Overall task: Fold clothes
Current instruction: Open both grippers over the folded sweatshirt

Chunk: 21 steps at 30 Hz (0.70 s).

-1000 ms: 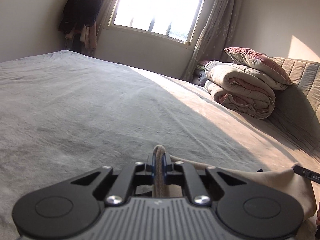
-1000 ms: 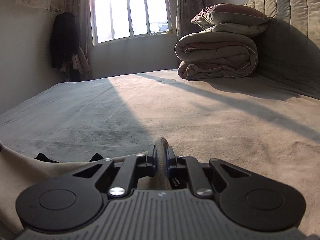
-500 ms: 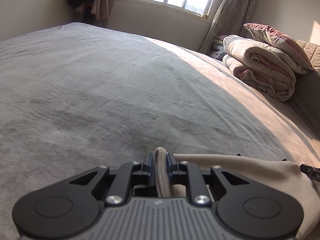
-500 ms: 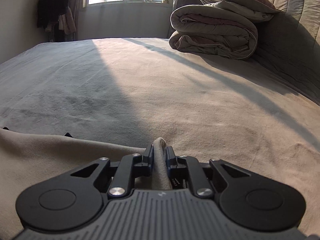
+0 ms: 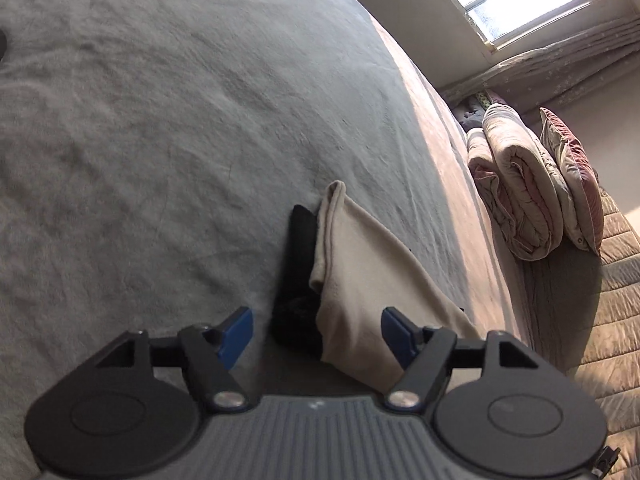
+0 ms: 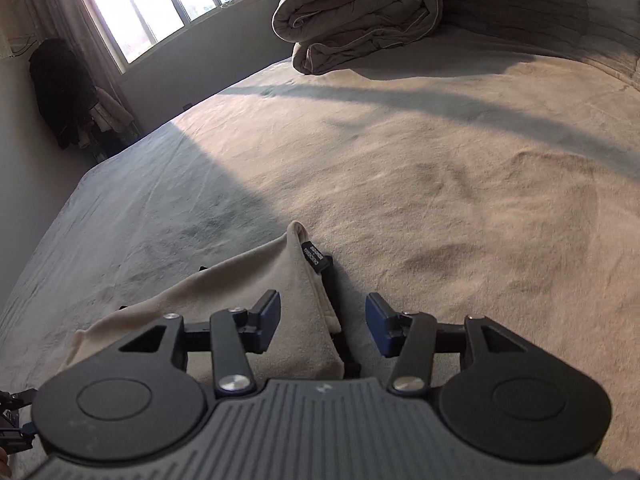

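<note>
A beige garment (image 5: 372,276) with black trim (image 5: 298,264) lies on the grey bed cover. In the left wrist view its left corner points away from me, between the spread blue pads of my left gripper (image 5: 316,330), which is open and just behind the cloth. In the right wrist view the same beige garment (image 6: 248,284) shows its right corner with a black label (image 6: 313,258). My right gripper (image 6: 323,324) stands open over that corner, its pads apart on either side of the cloth.
A rolled quilt (image 6: 360,12) with a pillow (image 5: 576,176) on it sits by the padded headboard (image 5: 612,280). The bed cover (image 6: 440,168) stretches wide ahead. A window (image 6: 168,0) and dark hanging clothes (image 6: 60,92) stand beyond the bed's far edge.
Both grippers were shut on the garment's corners and have now opened and let go. The cloth has dropped onto the bed, and both cameras have tilted and pulled back slightly.
</note>
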Tool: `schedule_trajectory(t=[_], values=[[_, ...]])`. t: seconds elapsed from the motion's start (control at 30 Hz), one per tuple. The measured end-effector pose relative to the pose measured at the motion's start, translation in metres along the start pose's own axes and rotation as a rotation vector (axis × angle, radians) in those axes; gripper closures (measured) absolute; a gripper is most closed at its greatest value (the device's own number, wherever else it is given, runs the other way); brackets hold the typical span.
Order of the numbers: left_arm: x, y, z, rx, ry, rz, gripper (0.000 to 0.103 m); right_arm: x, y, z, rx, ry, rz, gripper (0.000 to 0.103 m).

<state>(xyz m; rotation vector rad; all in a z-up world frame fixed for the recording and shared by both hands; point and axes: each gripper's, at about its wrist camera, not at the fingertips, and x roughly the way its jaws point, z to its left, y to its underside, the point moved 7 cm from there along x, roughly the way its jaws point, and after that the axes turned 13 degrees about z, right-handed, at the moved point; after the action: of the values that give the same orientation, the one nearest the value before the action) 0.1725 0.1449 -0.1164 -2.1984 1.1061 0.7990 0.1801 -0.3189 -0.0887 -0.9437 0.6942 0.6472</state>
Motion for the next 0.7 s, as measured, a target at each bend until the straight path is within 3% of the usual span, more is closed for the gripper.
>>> schedule_trajectory(t=[0.07,0.2,0.33,0.37,0.43,0.47,0.5,0.57,0.7], values=[[0.009,0.005,-0.001,-0.038,0.031,-0.032,0.028,-0.001,0.015,-0.001,0.089,-0.062,0.044,0.041],[0.026,0.016,-0.003,-0.115,0.094,-0.096,0.028,0.017,0.043,0.002,0.257,-0.200,0.126,0.041],[0.042,0.027,-0.004,-0.191,0.156,-0.160,0.029,0.047,0.049,-0.004,0.456,-0.337,0.064,0.041],[0.046,0.029,-0.004,-0.211,0.171,-0.179,0.033,0.051,0.046,-0.011,0.530,-0.381,0.025,0.041],[0.051,0.029,-0.001,-0.254,0.154,-0.248,0.051,0.056,0.042,-0.021,0.630,-0.425,-0.032,0.046],[0.054,0.029,-0.001,-0.269,0.140,-0.272,0.059,0.058,0.041,-0.024,0.664,-0.427,-0.048,0.053],[0.056,0.029,0.000,-0.283,0.141,-0.292,0.066,0.059,0.040,-0.024,0.677,-0.412,-0.052,0.066],[0.058,0.029,0.000,-0.307,0.139,-0.316,0.074,0.060,0.038,-0.024,0.701,-0.382,-0.060,0.078],[0.041,0.028,-0.002,-0.338,0.144,-0.308,0.078,0.048,0.038,-0.018,0.685,-0.328,-0.078,0.081]])
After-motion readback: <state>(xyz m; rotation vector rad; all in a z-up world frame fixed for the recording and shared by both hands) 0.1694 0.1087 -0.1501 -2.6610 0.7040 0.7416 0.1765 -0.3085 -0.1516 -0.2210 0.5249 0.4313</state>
